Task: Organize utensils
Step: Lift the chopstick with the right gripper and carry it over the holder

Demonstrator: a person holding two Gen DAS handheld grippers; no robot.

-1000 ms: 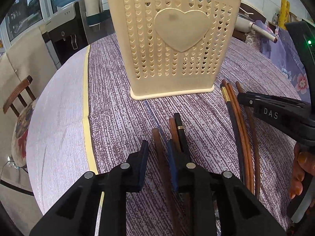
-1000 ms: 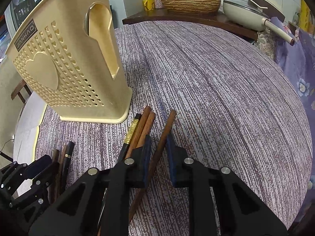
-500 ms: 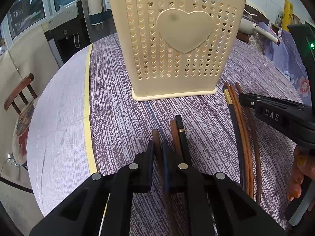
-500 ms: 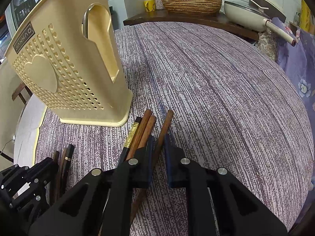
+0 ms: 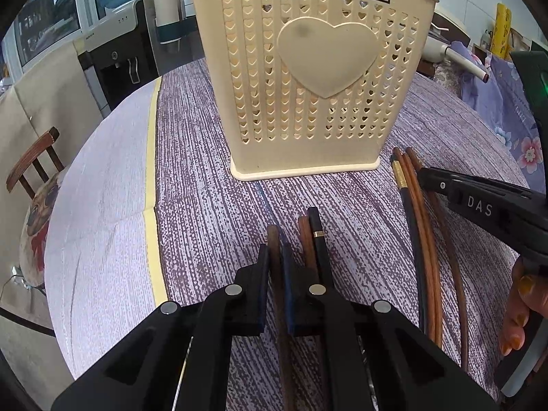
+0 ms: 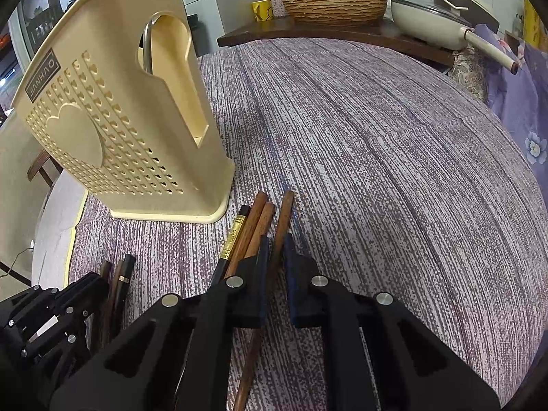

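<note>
A cream perforated utensil holder with a heart on its face stands upright on the purple tablecloth; it also shows at the left in the right wrist view. My left gripper is shut on a dark brown chopstick. Just right of it lie a brown and a black gold-banded chopstick. My right gripper is shut on a reddish-brown chopstick. Left of that one lie two brown chopsticks and a black chopstick with a gold band.
A metal handle shows inside the holder's side cut-out. The right gripper's body and a hand reach in from the right edge. A wooden chair stands left of the round table. A pan and woven basket sit on a far shelf.
The left gripper's jaws have closed from wide apart onto the dark brown chopstick. The right gripper's jaws have tightened slightly on the reddish-brown chopstick. Neither hand has shifted much.
</note>
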